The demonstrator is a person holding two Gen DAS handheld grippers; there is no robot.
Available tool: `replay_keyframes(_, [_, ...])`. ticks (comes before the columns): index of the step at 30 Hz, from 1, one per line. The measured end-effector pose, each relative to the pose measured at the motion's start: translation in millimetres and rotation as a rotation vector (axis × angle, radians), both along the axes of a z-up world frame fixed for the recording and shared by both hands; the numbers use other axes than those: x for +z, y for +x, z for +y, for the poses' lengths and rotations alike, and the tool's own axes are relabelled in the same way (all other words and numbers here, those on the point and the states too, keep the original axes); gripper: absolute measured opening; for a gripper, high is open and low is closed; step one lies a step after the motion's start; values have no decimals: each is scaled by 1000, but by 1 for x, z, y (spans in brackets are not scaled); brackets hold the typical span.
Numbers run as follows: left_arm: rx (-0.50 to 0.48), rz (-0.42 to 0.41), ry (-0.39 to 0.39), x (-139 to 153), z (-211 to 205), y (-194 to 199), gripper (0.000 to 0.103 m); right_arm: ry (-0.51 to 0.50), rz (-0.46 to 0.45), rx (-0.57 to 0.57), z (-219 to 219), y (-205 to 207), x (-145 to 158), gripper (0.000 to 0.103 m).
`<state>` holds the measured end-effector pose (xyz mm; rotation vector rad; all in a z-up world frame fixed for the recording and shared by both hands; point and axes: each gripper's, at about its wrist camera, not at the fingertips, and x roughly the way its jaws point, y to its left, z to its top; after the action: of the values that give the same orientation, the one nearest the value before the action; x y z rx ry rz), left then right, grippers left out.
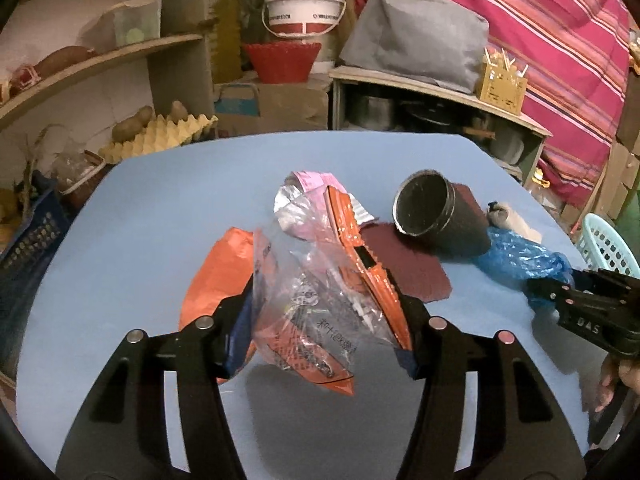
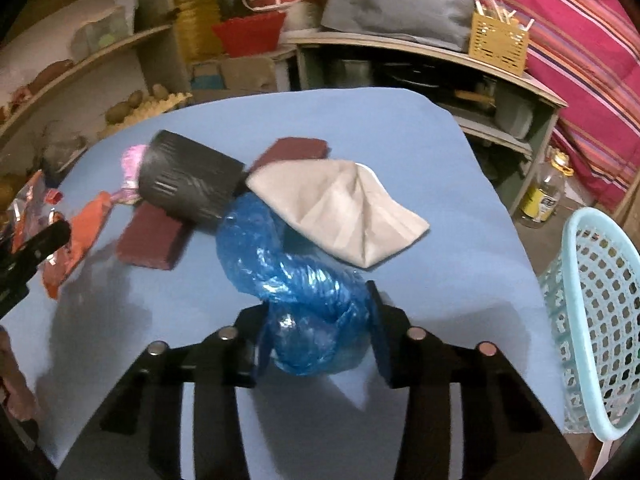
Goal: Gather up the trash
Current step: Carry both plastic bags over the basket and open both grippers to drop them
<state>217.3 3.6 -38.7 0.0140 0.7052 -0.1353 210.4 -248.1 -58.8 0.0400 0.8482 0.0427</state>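
My left gripper (image 1: 322, 320) is shut on an orange and clear plastic wrapper (image 1: 320, 300), holding it just above the blue table (image 1: 140, 220). My right gripper (image 2: 316, 328) is shut on a crumpled blue plastic bag (image 2: 292, 276); it also shows in the left wrist view (image 1: 520, 258) with the right gripper (image 1: 548, 292) on it. A black paper cup (image 1: 432, 210) lies on its side on dark red paper (image 1: 404, 264). A pink and silver wrapper (image 1: 308, 188) lies behind. A grey folded cloth (image 2: 340, 208) lies by the cup (image 2: 188, 184).
A light blue mesh basket (image 2: 592, 312) stands off the table's right edge. Cluttered shelves (image 1: 120, 60) with an egg tray, a red bowl (image 1: 282, 60) and a white bucket stand behind. A striped pink cloth (image 1: 540, 40) hangs at the right.
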Motion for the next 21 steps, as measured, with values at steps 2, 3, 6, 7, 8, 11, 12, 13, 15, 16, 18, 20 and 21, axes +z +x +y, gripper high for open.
replay_keyframes(2, [7,-20,-1,8,-1,-4,56,0,-27,20,1,-6,10,38])
replay_keyframes(3, [9,-29,0,12,-2,-5,56,4,-49,30,0,-10,17,38])
replay_keyframes(6, [8,-53,7,23,-9,-7,56,45,-90,35,-10,-19,34,38])
replay_keyframes(7, [5,-59,10,25,-12,-8,56,58,-97,34,-14,-21,38,38])
replay_keyframes(8, [1,-65,14,28,-15,-9,56,75,-106,33,-20,-24,42,38])
replay_keyframes(11, [-14,-88,34,38,-28,-13,56,104,-123,20,-37,-31,51,38])
replay_keyframes(12, [-21,-94,35,42,-34,-14,56,104,-129,11,-41,-32,52,38])
replay_keyframes(13, [-28,-98,33,44,-38,-15,56,106,-137,-3,-49,-35,55,38])
replay_keyframes(15, [-42,-109,35,50,-50,-17,56,129,-150,-25,-63,-38,58,38])
replay_keyframes(16, [-49,-118,38,54,-58,-19,56,143,-153,-33,-69,-39,59,38])
replay_keyframes(18, [-68,-126,29,60,-71,-20,56,158,-171,-68,-87,-43,64,38])
replay_keyframes(20, [-86,-130,19,62,-84,-22,56,163,-187,-98,-103,-49,68,38])
replay_keyframes(21, [-94,-131,16,62,-89,-22,56,165,-196,-116,-112,-52,70,38])
